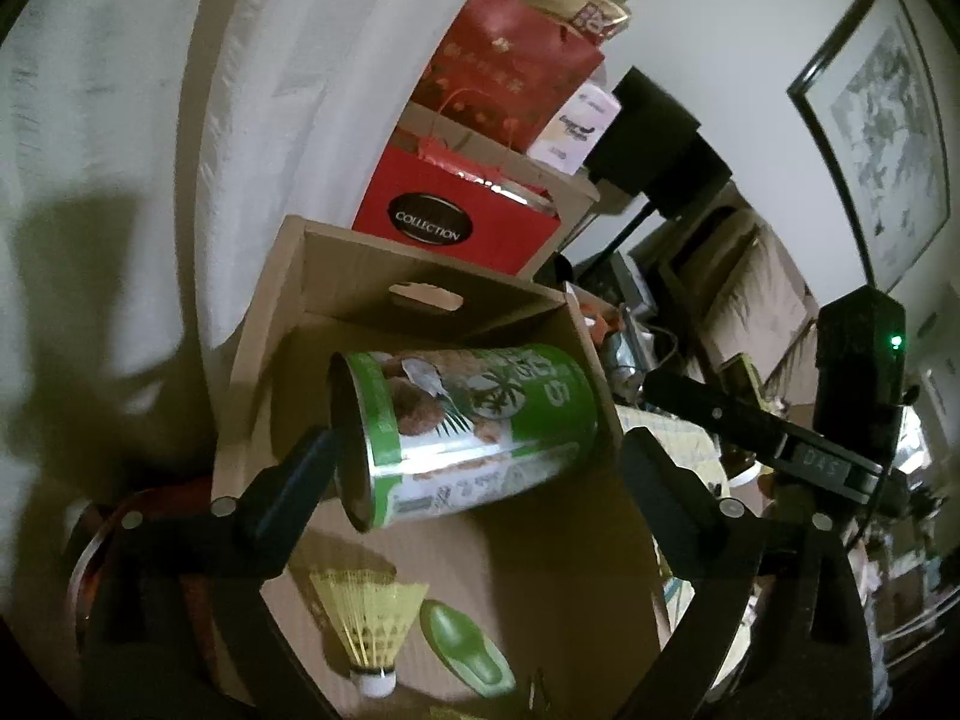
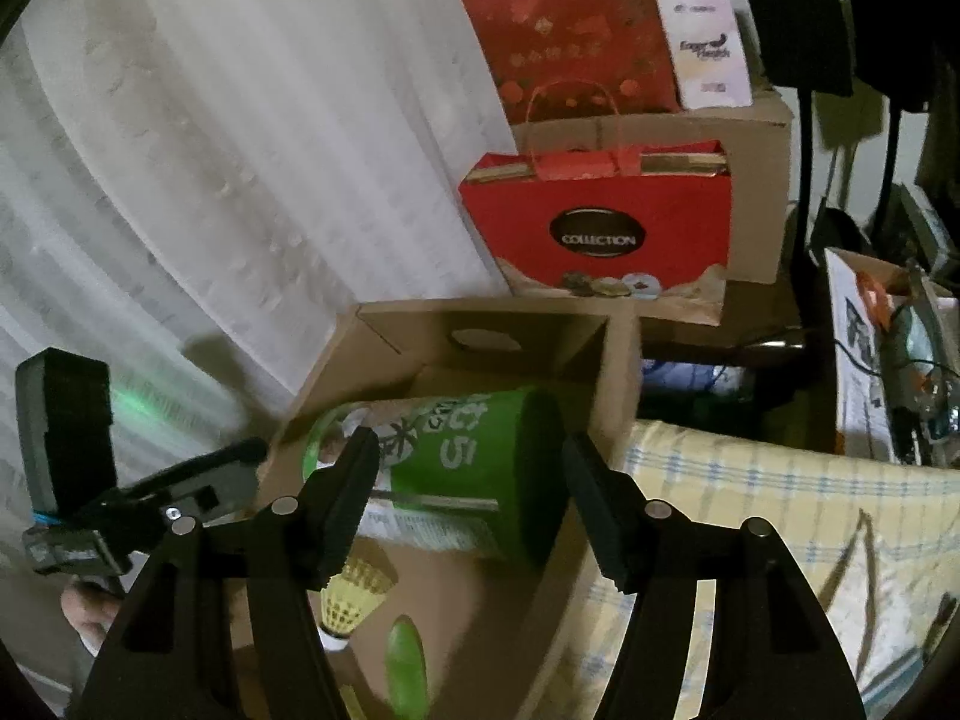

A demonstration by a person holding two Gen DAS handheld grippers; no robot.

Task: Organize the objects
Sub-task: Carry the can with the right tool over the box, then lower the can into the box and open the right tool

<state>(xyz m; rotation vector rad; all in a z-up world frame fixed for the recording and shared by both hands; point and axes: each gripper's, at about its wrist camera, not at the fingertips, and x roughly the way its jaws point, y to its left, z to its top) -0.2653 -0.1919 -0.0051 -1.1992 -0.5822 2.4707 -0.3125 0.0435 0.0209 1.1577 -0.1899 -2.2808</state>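
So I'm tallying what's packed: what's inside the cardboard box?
Inside the box: a green can lying on its side, a yellow shuttlecock and a green scoop. Anything under the can or below the frame is hidden.

Green can (image 1: 474, 420), yellow shuttlecock (image 1: 369, 618), brown cardboard box (image 1: 372, 276)

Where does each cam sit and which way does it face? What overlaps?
Left wrist: on the left claw, open, looking down into the cardboard box at the green can lying on its side; the right claw shows at right.
Right wrist: on the right claw, open, facing the same box from its right; the left claw shows at left.
Shared: box, can, shuttlecock, green scoop, red bag.
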